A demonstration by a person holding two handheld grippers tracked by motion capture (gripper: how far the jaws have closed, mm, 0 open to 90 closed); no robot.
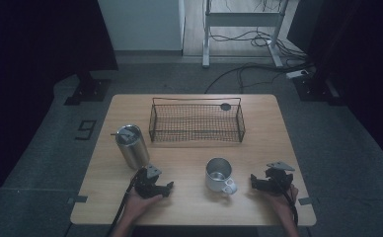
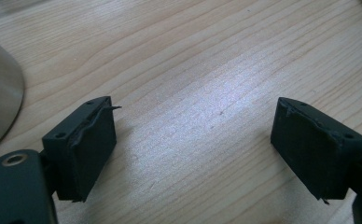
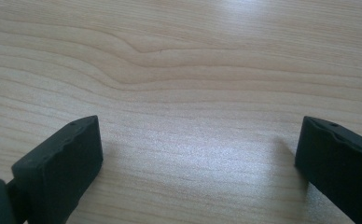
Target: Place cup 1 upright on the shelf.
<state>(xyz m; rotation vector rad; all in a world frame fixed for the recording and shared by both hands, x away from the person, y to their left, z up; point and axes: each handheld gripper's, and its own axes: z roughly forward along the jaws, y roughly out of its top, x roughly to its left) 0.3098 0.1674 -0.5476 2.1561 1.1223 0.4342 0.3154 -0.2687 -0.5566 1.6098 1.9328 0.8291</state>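
Both hand-held grippers rest wide open and empty on the pale wooden counter (image 1: 189, 158), the right hand-held gripper (image 1: 256, 181) nearer the handled steel mug (image 1: 219, 175) than the left hand-held gripper (image 1: 166, 188).

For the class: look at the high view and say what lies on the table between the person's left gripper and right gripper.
In the high view, the steel mug stands between the left gripper and the right gripper, nearer the right one, its handle toward the table's near edge; otherwise bare wood.

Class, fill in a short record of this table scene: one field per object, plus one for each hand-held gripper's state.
table: light wood
basket: empty wire basket, far middle
tumbler: lidded steel tumbler, left
mug: metal mug, handle toward the person
left hand-held gripper: jaws apart, nothing between
right hand-held gripper: jaws apart, nothing between
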